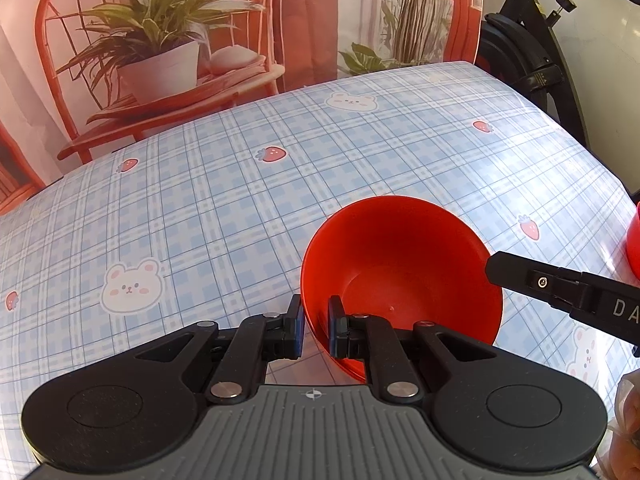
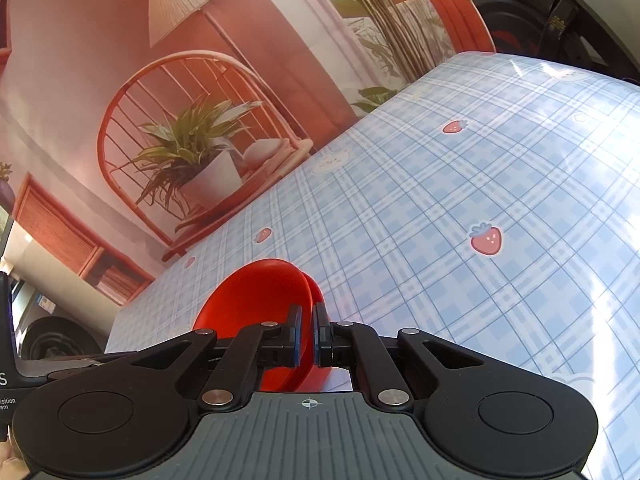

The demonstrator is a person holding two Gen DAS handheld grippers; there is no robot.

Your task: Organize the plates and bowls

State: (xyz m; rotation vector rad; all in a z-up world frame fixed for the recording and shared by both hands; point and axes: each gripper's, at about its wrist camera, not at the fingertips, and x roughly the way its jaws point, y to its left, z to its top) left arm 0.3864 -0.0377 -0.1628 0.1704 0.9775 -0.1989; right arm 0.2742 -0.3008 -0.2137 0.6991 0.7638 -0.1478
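Observation:
In the left wrist view my left gripper [image 1: 317,330] is shut on the near rim of a red bowl [image 1: 400,264], one finger outside the wall and one inside. The bowl sits tilted over the checked tablecloth. A black finger of the right gripper [image 1: 520,278] reaches the same bowl's right rim from the right. In the right wrist view my right gripper [image 2: 307,334] is shut on the rim of a red bowl [image 2: 256,300], held on edge above the cloth. A second red rim [image 2: 316,288] shows just behind it.
The table carries a blue plaid cloth [image 1: 240,200] with bears and strawberries. A printed backdrop of a red chair and potted plant [image 1: 160,40] stands along the far edge. Black exercise equipment [image 1: 532,40] is at the back right. A red object [image 1: 634,240] shows at the right edge.

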